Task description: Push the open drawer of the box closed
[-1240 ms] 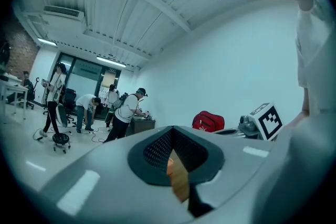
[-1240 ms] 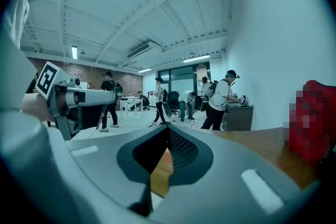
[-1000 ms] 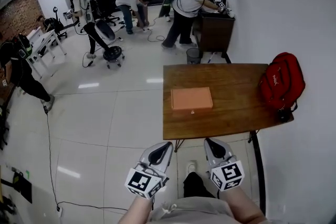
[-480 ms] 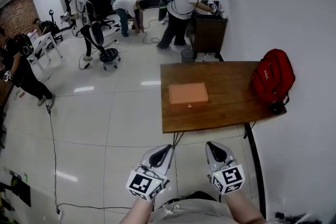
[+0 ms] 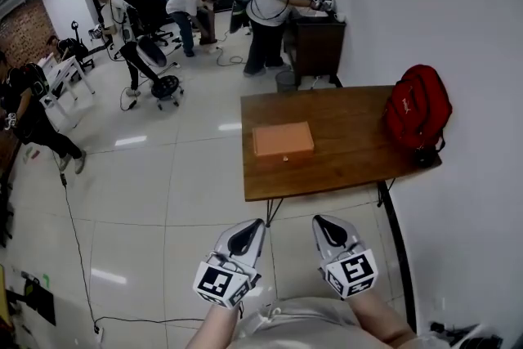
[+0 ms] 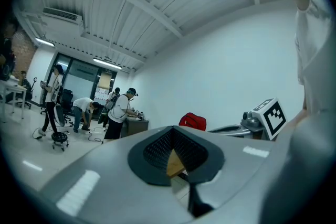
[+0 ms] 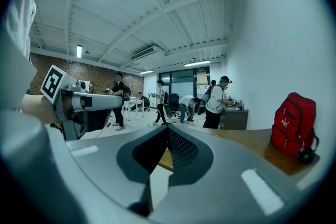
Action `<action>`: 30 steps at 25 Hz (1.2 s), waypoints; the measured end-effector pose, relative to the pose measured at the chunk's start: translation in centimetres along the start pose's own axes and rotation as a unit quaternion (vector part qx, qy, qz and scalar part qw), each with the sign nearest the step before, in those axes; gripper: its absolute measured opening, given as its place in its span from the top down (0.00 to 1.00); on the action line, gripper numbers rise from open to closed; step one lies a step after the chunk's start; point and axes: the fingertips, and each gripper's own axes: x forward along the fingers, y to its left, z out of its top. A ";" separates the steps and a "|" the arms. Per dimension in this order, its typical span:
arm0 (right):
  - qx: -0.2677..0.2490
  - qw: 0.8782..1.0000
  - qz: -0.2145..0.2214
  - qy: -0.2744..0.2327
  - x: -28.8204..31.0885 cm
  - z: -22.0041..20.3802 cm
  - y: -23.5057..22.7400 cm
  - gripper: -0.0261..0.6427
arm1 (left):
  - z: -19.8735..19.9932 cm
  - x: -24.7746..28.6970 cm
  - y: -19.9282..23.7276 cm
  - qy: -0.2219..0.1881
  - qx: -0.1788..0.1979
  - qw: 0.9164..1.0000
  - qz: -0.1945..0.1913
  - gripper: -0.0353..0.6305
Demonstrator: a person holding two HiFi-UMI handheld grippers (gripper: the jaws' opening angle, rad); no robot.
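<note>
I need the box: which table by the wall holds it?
The nearer, light-brown table: the orange box lies on it, with a red backpack. The farther desk is darker.

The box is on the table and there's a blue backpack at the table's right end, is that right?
Not quite: the backpack is red, not blue. The head view shows it at the right end of the table, with the box on the table.

Left gripper (image 5: 252, 228): at 7 o'clock in the head view, held low before the body, tip pointing to 1 o'clock; jaws together, nothing between them.
Right gripper (image 5: 322, 221): at 5 o'clock, tip pointing to 11 o'clock; jaws together, nothing between them.
Spacing: the two tips are near each other but apart.
Left forearm (image 5: 214, 329): enters from 6 o'clock.
Right forearm (image 5: 381, 323): enters from 6 o'clock.
</note>
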 end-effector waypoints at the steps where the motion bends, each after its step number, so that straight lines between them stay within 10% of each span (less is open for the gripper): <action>1: 0.000 1.000 0.002 0.002 -0.2 -0.1 -0.1 0.96 | -0.1 0.1 -0.2 0.001 -0.001 1.000 0.000 0.94; 30: -0.008 1.000 0.026 -0.011 -2.0 0.1 -0.7 0.96 | -0.7 0.0 -2.9 0.010 0.005 1.000 0.021 0.94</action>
